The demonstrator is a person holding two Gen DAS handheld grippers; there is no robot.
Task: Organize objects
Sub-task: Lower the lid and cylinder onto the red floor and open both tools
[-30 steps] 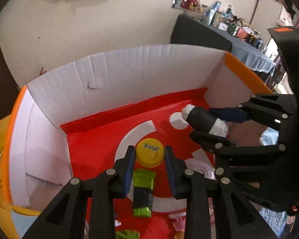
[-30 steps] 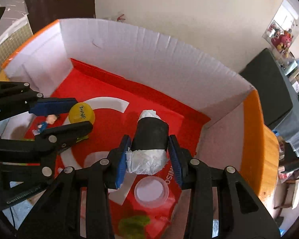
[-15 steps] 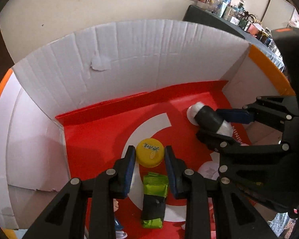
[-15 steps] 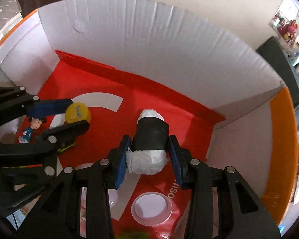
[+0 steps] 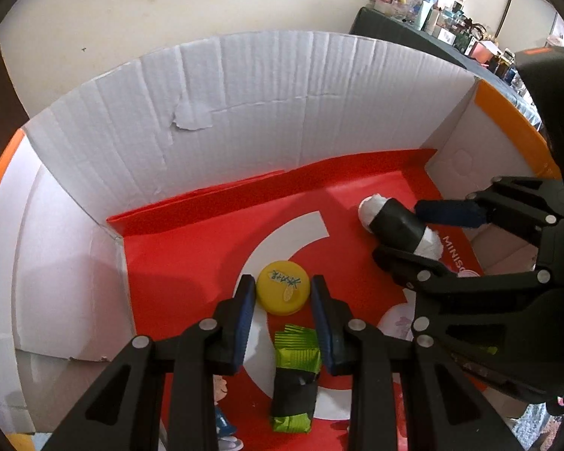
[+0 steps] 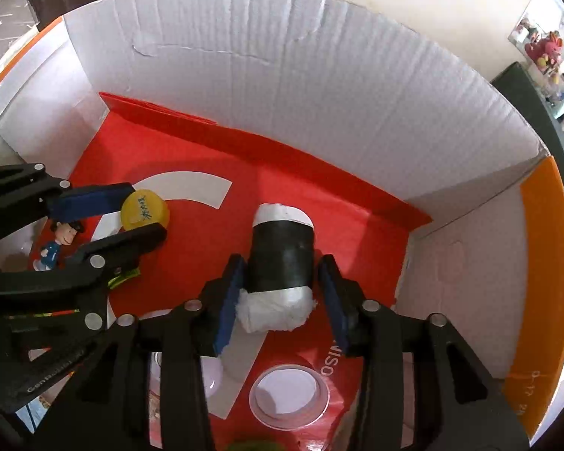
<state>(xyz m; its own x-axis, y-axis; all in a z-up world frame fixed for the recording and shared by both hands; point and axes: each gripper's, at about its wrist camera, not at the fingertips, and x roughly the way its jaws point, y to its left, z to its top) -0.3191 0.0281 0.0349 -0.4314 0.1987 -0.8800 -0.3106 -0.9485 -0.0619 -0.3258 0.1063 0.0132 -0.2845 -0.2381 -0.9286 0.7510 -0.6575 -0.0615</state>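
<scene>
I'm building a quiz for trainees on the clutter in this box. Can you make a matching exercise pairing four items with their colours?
Things:
1. bottle cap
2. wrapped roll
3. foil packet
4. little figurine

Colours:
a. blue outfit
b. yellow
c. black with white ends
d. green with a black band

Pairs: 1-b, 2-c, 3-d, 4-a
</scene>
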